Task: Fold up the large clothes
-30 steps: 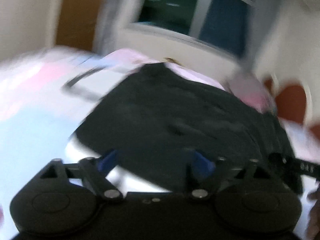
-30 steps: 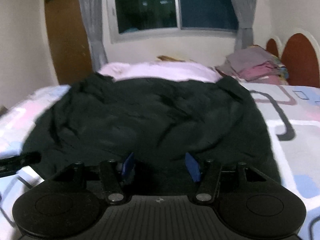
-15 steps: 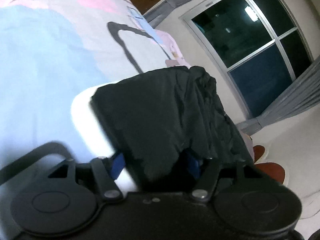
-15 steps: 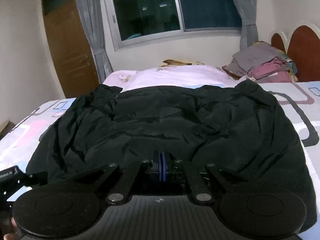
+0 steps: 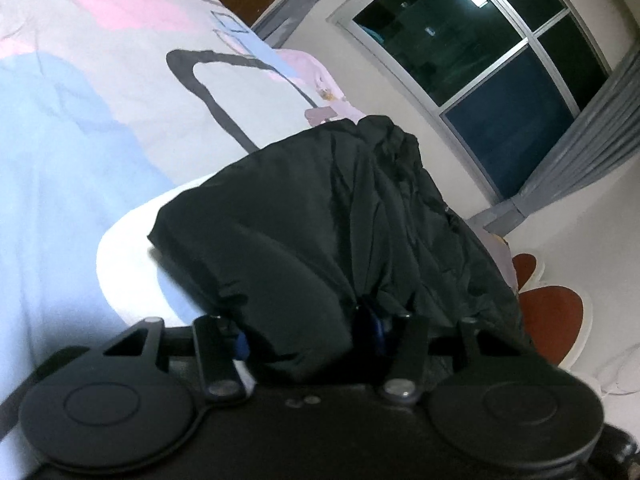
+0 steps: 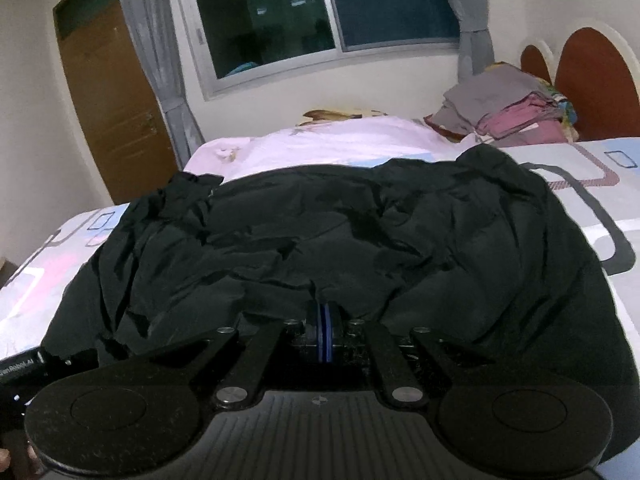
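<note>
- The black garment [image 6: 360,240] lies spread and crumpled on the patterned bed [image 6: 600,184].
- The right tool [image 6: 323,330] is pinched together on its near hem.
- The left tool [image 5: 308,340], jaws just closing and still apart, straddles a bunched corner.

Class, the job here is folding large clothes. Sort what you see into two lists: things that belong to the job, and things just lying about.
Belongs to the job:
- black garment
- left gripper, closing around a bunch of it
- right gripper, shut on its near edge
- bed, the work surface

Just lying about:
- stack of folded clothes
- pink blanket
- window
- door
</note>
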A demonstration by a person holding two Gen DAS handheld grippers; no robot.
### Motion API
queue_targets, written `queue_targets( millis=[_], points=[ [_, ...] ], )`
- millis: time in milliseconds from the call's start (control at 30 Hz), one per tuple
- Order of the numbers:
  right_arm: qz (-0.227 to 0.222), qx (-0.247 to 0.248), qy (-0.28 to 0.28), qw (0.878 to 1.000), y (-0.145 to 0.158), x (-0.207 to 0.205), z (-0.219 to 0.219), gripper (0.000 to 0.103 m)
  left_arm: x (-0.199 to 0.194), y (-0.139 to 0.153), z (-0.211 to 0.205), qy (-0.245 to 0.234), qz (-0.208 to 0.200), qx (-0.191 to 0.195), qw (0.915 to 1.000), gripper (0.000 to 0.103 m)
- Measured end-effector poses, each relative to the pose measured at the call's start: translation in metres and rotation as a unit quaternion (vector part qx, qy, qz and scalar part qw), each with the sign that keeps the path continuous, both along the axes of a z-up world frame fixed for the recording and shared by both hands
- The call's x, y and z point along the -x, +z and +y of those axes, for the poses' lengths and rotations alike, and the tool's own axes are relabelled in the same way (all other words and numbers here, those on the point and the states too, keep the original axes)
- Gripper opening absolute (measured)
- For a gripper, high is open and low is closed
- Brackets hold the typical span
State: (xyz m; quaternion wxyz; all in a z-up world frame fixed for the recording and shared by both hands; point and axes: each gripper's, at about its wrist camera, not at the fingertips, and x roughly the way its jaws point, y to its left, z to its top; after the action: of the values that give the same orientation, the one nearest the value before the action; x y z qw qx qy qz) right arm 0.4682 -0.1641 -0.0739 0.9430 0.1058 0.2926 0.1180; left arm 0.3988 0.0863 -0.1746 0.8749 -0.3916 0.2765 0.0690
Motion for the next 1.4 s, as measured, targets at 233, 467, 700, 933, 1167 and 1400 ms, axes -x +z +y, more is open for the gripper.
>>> queue_targets(
  millis=[233, 467, 700, 933, 1167, 1400],
  points=[
    [-0.001, 0.013, 0.012, 1.000, 0.004, -0.011, 0.009, 0.003, -0.002, -0.002, 0.000, 0.003, -0.004, 0.010, 0.9999, 0.073],
    [0.010, 0.000, 0.005, 1.000, -0.005, -0.012, 0.011, 0.003, -0.005, -0.004, 0.008, 0.001, -0.019, 0.028, 0.9994, 0.047],
    [0.010, -0.002, 0.011, 1.000, -0.013, -0.012, 0.023, 0.003, -0.016, -0.008, 0.007, 0.000, -0.020, 0.022, 0.9996, 0.061],
    [0.025, 0.008, 0.005, 1.000, -0.034, -0.025, 0.029, 0.002, -0.017, 0.011, -0.012, -0.014, -0.035, -0.048, 0.9982, 0.027],
    [0.022, -0.011, -0.002, 1.000, -0.019, -0.029, 0.028, 0.003, -0.005, -0.001, 0.011, 0.035, -0.016, -0.016, 0.9991, 0.070],
    [-0.027, -0.009, -0.018, 0.999, -0.007, -0.012, 0.029, 0.003, -0.012, 0.004, 0.002, 0.012, -0.035, -0.031, 0.9988, 0.035]
  ],
)
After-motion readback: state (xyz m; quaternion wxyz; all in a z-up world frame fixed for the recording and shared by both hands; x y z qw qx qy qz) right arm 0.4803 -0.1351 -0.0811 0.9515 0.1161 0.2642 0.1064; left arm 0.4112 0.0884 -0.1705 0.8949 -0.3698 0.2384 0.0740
